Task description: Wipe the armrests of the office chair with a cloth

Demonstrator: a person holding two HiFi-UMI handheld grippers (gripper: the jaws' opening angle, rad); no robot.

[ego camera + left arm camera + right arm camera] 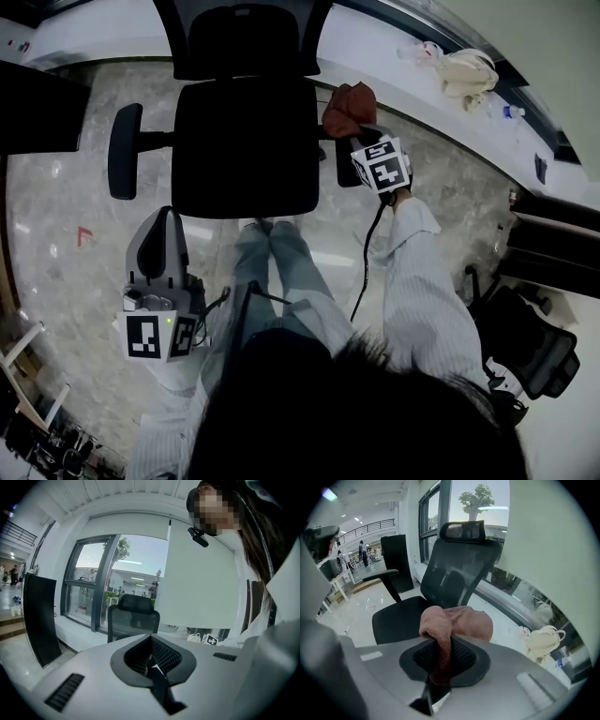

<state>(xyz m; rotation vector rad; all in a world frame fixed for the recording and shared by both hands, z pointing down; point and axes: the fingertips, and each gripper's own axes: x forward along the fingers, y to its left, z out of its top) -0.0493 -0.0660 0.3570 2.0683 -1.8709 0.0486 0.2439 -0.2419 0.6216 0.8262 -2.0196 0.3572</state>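
Observation:
A black office chair (244, 145) stands in front of me, its left armrest (124, 150) bare. My right gripper (359, 141) is shut on a reddish-brown cloth (349, 108) and holds it over the chair's right armrest, which is mostly hidden beneath. In the right gripper view the cloth (457, 623) bunches out of the jaws of the right gripper (443, 663), with the chair (440, 573) just behind it. My left gripper (165, 217) hangs low to the left of the seat, pointing toward the chair. The left gripper (151, 665) is shut with nothing in it.
A beige bag (469, 75) lies on the window ledge at the back right. A second dark chair (530, 342) stands at the right. A dark panel (37, 108) is at the left. The person's legs (281, 262) are in front of the seat.

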